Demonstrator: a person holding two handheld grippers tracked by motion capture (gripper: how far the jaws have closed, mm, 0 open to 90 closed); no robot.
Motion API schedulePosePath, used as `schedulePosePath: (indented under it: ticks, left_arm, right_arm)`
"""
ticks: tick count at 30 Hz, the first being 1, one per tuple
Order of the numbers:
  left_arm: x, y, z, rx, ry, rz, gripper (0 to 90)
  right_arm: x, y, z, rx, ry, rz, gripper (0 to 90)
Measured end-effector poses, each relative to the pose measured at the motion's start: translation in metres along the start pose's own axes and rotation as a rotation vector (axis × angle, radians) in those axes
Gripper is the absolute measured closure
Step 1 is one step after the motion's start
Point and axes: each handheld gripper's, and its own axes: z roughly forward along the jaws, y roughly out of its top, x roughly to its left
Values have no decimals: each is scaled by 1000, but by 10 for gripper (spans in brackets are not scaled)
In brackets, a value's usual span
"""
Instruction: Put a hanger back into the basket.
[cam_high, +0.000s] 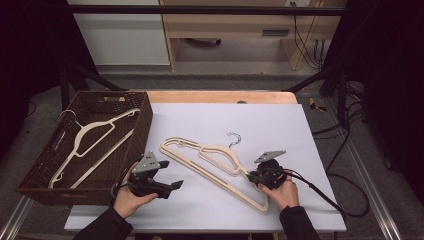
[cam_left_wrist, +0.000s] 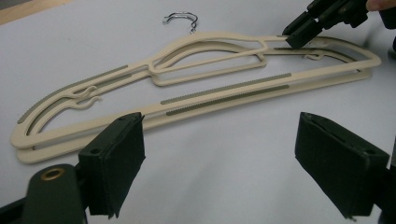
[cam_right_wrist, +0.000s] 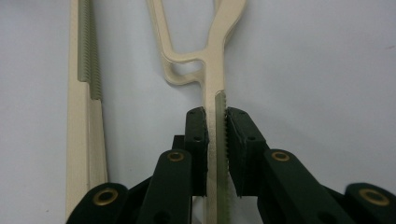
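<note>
Two cream hangers (cam_high: 210, 175) lie stacked on the white table sheet, their metal hook (cam_high: 234, 137) pointing to the far side. My right gripper (cam_high: 251, 175) is shut on the hangers' right shoulder arm; up close its black jaws (cam_right_wrist: 216, 119) pinch the cream arm (cam_right_wrist: 215, 88) with its grey ribbed strip. My left gripper (cam_high: 171, 174) rests low at the front left, open and holding nothing. In the left gripper view its jaws (cam_left_wrist: 219, 140) stand wide apart, short of the hangers' bottom bar (cam_left_wrist: 224, 95), and the right gripper (cam_left_wrist: 299, 35) shows at the top right.
A brown wicker basket (cam_high: 145, 120) stands at the table's left edge with another cream hanger (cam_high: 95, 130) inside. The sheet's front edge runs just before the person's hands. Cables trail off the right side (cam_high: 345, 200). Shelving stands beyond the table.
</note>
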Motion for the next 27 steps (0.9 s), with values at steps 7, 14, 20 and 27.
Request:
schedulePosePath:
  ticks: [7,14,20,27]
  left_arm:
    - [0,3,0,-11,-2,-4,160]
    - [5,23,4,-28,-5,-12,163]
    - [14,50,24,-30,-22,-35,169]
    - [22,71,62,-2,-17,-45,184]
  right_arm:
    - [0,0,-6,-14,-10,-7,795]
    - [1,1,-15,-58,-35,-40,796]
    - [3,1,-21,-79,-51,-69,797]
    - [6,2,-28,-102,-45,-69,797]
